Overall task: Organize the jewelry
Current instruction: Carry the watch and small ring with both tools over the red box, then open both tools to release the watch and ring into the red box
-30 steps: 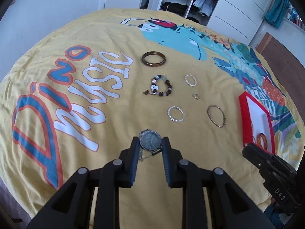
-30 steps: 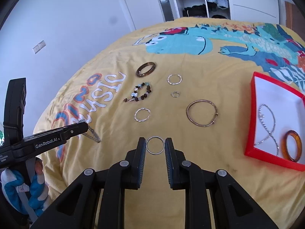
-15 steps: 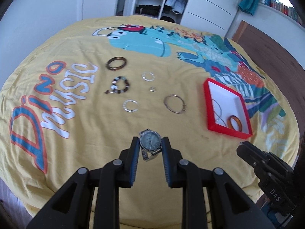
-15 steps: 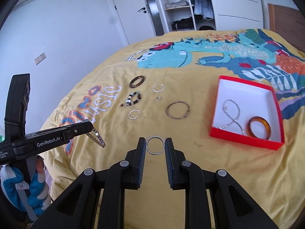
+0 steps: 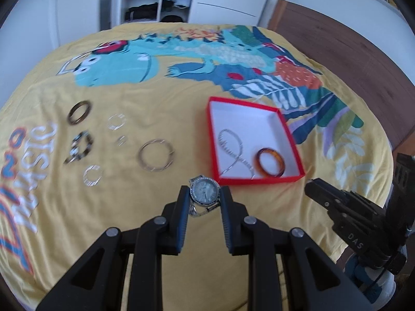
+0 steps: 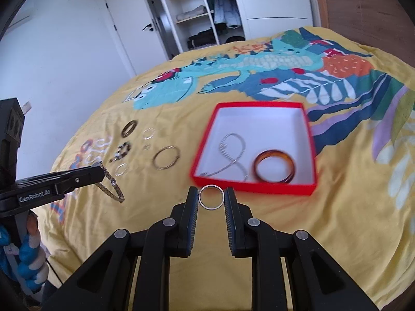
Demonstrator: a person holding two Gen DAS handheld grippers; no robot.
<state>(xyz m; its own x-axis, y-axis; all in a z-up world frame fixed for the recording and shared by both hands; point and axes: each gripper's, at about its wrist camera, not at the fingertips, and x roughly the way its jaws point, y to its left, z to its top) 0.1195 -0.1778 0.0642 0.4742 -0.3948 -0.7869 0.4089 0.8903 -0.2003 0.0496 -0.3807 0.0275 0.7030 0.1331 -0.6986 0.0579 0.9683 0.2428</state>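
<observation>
My left gripper [image 5: 204, 194] is shut on a silver wristwatch [image 5: 205, 193], held above the bed just in front of the red box [image 5: 259, 181]. Its band [image 6: 111, 184] hangs from the left gripper in the right wrist view. My right gripper [image 6: 211, 197] is shut on a thin silver ring bangle [image 6: 211, 197], close to the near rim of the red box [image 6: 254, 188]. The box holds a silver chain [image 5: 232, 153] and an amber bangle [image 5: 269, 162].
On the yellow dinosaur bedspread [image 5: 155, 90], left of the box, lie a brown bangle [image 5: 79, 108], a beaded bracelet [image 5: 79, 147], a large thin hoop [image 5: 155, 155], two silver rings [image 5: 92, 175] and a tiny ring [image 5: 121, 140]. A wardrobe and door stand behind the bed.
Both grippers have risen and swung right toward the red box, carrying the watch and the ring bangle. The box is now nearer and more central in both views.
</observation>
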